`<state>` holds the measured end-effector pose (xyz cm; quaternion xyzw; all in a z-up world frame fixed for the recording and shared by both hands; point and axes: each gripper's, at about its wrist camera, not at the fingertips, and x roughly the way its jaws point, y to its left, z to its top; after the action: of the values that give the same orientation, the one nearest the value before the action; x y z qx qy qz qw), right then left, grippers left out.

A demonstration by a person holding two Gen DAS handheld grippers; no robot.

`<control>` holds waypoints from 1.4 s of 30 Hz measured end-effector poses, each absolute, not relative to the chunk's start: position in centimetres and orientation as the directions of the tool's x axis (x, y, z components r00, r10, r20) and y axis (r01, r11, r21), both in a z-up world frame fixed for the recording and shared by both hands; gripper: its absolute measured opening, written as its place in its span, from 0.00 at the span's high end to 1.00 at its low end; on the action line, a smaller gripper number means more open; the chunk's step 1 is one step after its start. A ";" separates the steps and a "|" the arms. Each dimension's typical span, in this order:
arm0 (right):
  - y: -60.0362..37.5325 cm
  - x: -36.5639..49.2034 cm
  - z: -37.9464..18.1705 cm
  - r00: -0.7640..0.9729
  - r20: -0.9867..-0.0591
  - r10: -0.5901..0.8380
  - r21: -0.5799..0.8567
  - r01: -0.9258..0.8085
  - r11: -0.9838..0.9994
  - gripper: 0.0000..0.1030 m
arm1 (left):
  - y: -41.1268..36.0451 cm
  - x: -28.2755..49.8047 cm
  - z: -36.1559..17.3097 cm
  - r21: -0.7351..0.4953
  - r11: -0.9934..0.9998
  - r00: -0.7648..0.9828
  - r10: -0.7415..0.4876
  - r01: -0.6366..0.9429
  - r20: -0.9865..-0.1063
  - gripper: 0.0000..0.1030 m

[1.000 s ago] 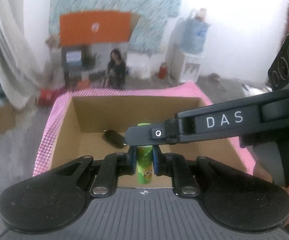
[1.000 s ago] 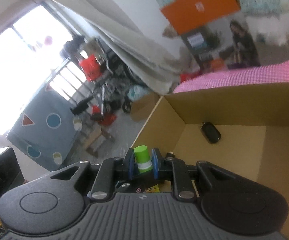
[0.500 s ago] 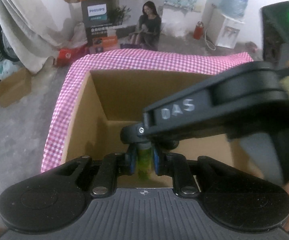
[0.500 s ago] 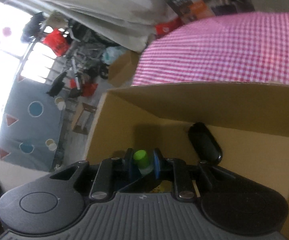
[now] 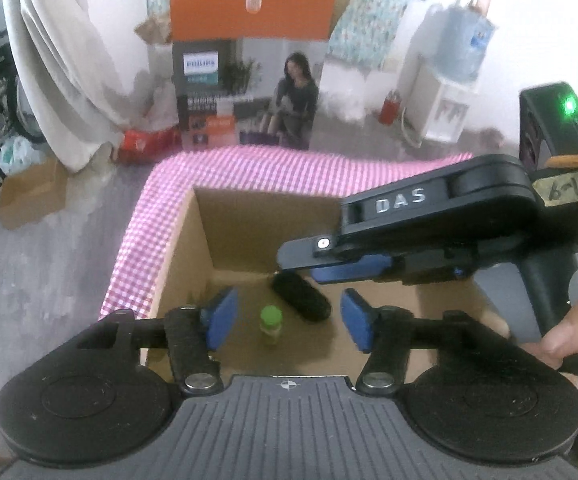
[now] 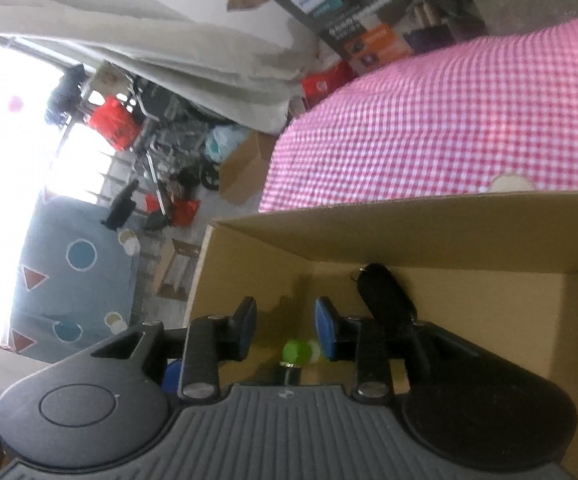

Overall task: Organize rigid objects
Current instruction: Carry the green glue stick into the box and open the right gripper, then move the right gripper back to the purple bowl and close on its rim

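Observation:
A small bottle with a green cap [image 5: 269,324] is down inside the open cardboard box [image 5: 177,264], blurred, beside a black oblong object [image 5: 301,298]. My left gripper [image 5: 289,319] hangs over the box with its jaws opening; the bottle shows in the gap below them, clear of both pads. My right gripper [image 5: 321,260] reaches in from the right above the black object. In the right wrist view its jaws [image 6: 285,328] are opening too. There the bottle [image 6: 295,352] lies low between them and is not pressed. The black object [image 6: 389,300] rests by the box's far wall.
The box stands on a pink checked cloth [image 5: 273,168]. A person's hand [image 5: 569,328] holds the right gripper's handle. Beyond the table are a printed carton [image 5: 245,92], a water dispenser [image 5: 449,92], a pale curtain [image 5: 61,64] and floor clutter.
Both grippers were shut on the green-capped bottle and moved down over the box. Both have let go and the bottle has dropped to the box floor.

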<state>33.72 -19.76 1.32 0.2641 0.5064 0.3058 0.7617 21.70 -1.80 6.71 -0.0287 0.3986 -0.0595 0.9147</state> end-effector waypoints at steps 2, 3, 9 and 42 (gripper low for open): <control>-20.7 32.7 2.4 0.322 -0.590 0.740 0.720 -0.205 0.663 0.65 | -1.9 21.0 7.4 -0.108 0.990 0.696 -0.139 0.088 -0.704 0.39; -21.3 31.9 3.0 0.334 -0.579 0.744 0.723 -0.213 0.658 0.65 | -1.9 20.3 7.7 -0.113 0.990 0.708 -0.142 0.089 -0.692 0.37; -23.6 26.4 7.2 0.419 -0.526 0.740 0.688 -0.302 0.659 0.49 | -1.9 15.0 10.4 -0.164 0.982 0.787 -0.174 0.094 -0.592 0.28; -28.3 -1.9 5.9 0.849 -0.454 0.268 0.072 -0.265 0.961 0.00 | -4.5 -0.5 -0.7 -0.255 0.912 0.637 -0.407 0.320 -0.655 0.00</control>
<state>-1.94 -28.26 5.92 0.0033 0.2367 0.1388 0.9616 -0.54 -4.54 -0.71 -0.0573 0.3758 -0.2013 0.9028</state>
